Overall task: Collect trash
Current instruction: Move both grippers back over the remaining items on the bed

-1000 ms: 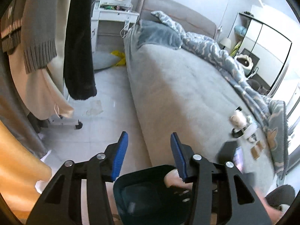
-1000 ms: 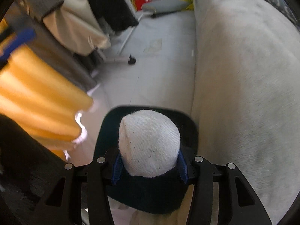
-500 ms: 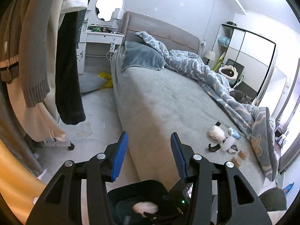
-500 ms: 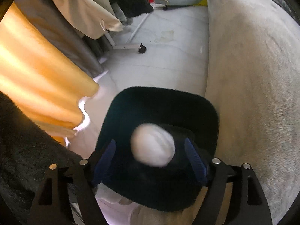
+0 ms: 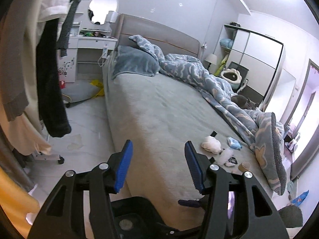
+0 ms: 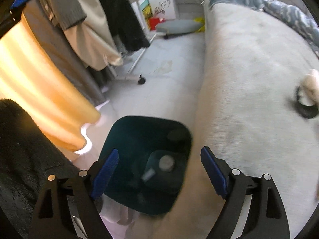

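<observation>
A dark teal trash bin [image 6: 147, 159] stands on the floor against the bed's side, with a round lid-like piece [image 6: 166, 163] and other scraps inside. My right gripper [image 6: 159, 169] is open and empty above the bin. My left gripper [image 5: 157, 163] is open and empty above the bed's near corner, with the bin [image 5: 127, 217] below it. Trash lies on the grey bed: a white crumpled wad [image 5: 211, 144], a blue packet [image 5: 234, 142], white tissue [image 5: 225, 156], a brown paper cup [image 5: 245, 165]. The wad with a black ring [image 6: 307, 97] shows at the right wrist view's edge.
A clothes rack with hanging coats [image 5: 30, 79] on a wheeled base [image 6: 141, 79] stands left of the bed. An orange curtain [image 6: 39, 91] hangs near the bin. A rumpled blue duvet [image 5: 209, 79], a cat [image 5: 242, 100], a dressing table [image 5: 89, 45] and wardrobe [image 5: 257, 63] lie beyond.
My right gripper opened and let the white wad fall into the bin, then swung right toward the bed. My left gripper tilted up, showing more of the bed.
</observation>
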Action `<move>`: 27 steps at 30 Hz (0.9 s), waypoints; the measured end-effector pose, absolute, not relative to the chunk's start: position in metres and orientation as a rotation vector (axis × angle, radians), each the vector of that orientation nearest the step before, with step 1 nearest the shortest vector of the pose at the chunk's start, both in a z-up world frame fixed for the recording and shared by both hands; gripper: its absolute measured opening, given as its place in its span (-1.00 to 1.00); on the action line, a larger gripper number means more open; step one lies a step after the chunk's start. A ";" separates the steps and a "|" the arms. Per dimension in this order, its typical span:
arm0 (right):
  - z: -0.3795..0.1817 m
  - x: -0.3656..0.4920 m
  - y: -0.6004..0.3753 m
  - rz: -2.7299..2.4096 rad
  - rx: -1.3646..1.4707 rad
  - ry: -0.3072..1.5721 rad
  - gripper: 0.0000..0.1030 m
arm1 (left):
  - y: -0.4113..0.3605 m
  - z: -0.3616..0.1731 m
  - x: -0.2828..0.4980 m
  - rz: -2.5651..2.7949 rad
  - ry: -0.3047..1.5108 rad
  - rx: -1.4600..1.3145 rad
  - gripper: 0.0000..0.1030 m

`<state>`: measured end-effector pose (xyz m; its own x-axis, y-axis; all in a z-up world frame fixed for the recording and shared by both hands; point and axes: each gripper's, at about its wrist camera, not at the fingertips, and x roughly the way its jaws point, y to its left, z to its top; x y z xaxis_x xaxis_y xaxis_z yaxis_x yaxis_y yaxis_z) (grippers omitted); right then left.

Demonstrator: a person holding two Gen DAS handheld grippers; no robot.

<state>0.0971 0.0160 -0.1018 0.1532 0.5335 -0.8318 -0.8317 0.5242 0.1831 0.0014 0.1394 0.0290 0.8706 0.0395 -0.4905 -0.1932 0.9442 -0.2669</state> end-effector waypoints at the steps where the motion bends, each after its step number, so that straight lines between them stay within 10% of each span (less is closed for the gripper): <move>1: -0.098 0.099 0.010 0.997 -0.355 0.993 0.66 | 0.131 0.029 0.006 0.116 0.503 -0.311 0.12; 27: -0.010 0.196 -0.157 0.705 -0.170 0.788 0.70 | 0.031 -0.014 0.079 0.035 0.632 -0.229 0.30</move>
